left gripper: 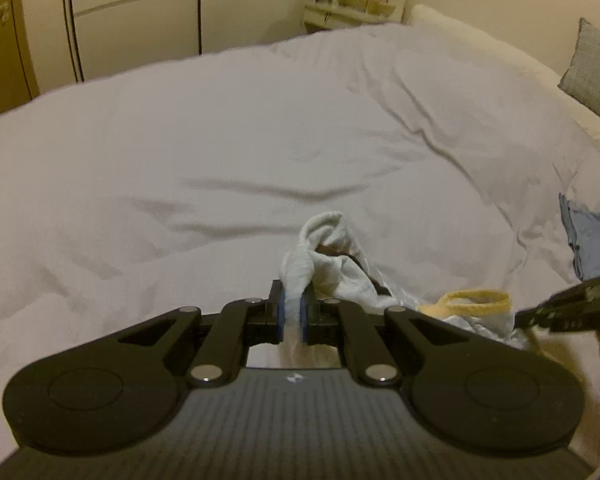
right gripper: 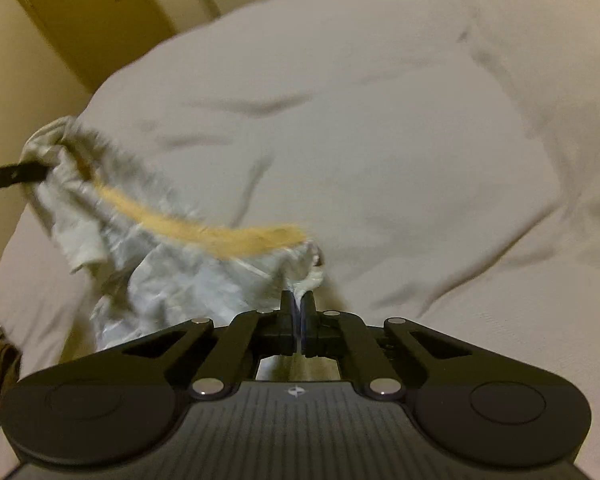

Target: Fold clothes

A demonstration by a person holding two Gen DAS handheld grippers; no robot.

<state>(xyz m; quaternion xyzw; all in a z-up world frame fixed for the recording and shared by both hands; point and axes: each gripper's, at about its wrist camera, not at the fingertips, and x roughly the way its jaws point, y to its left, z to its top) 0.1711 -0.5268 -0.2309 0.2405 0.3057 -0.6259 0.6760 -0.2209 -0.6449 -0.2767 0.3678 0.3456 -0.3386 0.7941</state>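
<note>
A white garment [left gripper: 332, 256] with a yellow collar band [left gripper: 480, 298] hangs between both grippers above the bed. My left gripper [left gripper: 293, 312] is shut on a bunched white edge of it. In the right wrist view the same white garment [right gripper: 188, 280] stretches leftward, its yellow band [right gripper: 204, 228] blurred. My right gripper [right gripper: 299, 320] is shut on the garment's edge just below that band. The other gripper's black finger [right gripper: 16, 174] holds the garment's far end at the left. The right gripper's dark body [left gripper: 572, 308] shows at the right edge of the left wrist view.
A white duvet [left gripper: 240, 140] covers the bed under both grippers. A blue garment [left gripper: 592, 240] lies at the right side. A grey pillow [left gripper: 596, 68] leans at the headboard end. A wardrobe [left gripper: 140, 12] and a small shelf [left gripper: 348, 8] stand beyond the bed.
</note>
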